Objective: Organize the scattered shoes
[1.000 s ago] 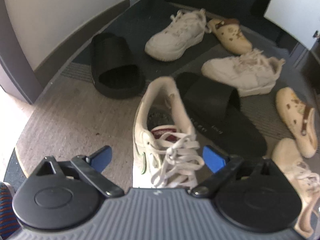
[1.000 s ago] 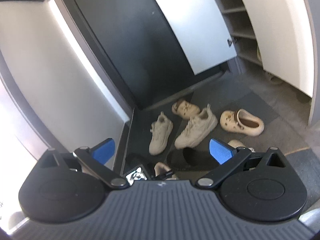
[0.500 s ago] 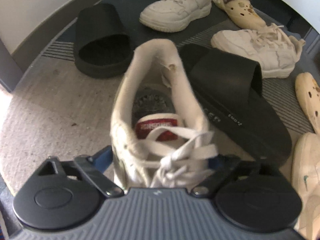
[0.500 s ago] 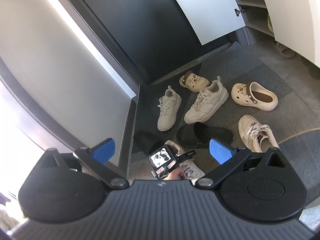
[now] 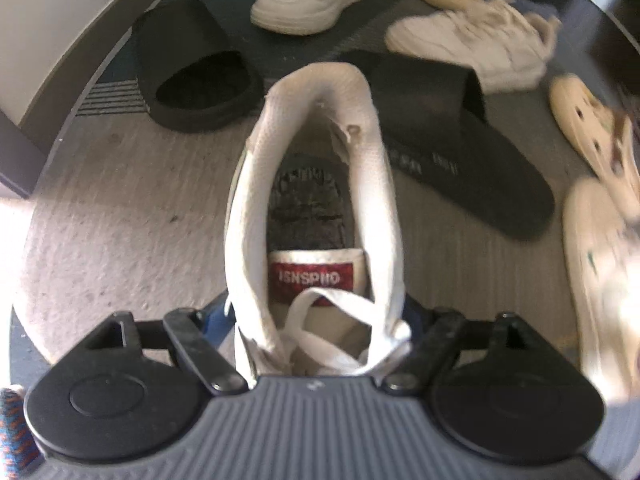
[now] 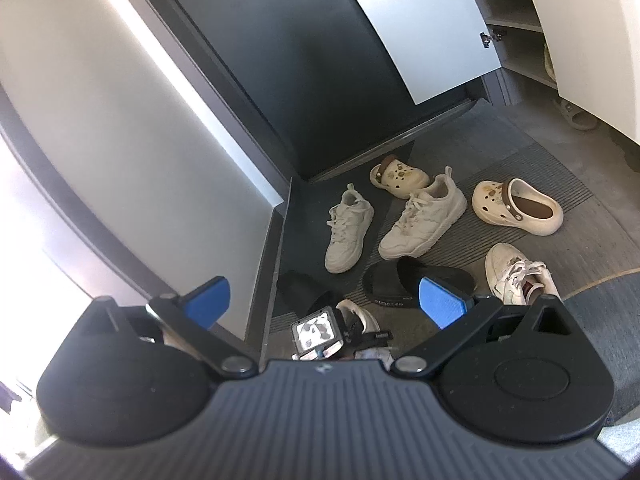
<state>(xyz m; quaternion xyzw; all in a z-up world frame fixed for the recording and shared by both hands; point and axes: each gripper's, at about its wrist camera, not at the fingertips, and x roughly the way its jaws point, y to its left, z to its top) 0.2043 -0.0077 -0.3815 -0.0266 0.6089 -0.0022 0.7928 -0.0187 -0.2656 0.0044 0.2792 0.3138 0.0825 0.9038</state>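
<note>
A white sneaker (image 5: 248,220) with a red tongue label stands on the beige mat, its heel pointing away from me. My left gripper (image 5: 314,318) points steeply down over its laces. The jaws are closing, and both blue pads (image 5: 216,320) lie against the shoe's sides. In the right wrist view the left gripper's body (image 6: 318,332) sits over this sneaker's toe (image 6: 362,316). My right gripper (image 6: 324,300) hangs high above the floor, open, with nothing between its fingers. Its matching sneaker (image 6: 516,276) lies further right.
Two black slides (image 5: 196,84) (image 5: 460,152) lie just beyond the sneaker. Behind them are two white trainers (image 6: 348,232) (image 6: 424,220) and two cream clogs (image 6: 400,176) (image 6: 516,208). An open shoe cabinet (image 6: 516,20) stands at right. A wall (image 6: 140,128) closes the left.
My left gripper has sunk over the white sneaker and its jaws have narrowed from wide apart to touching the shoe's sides. The right view has tilted down toward the floor.
</note>
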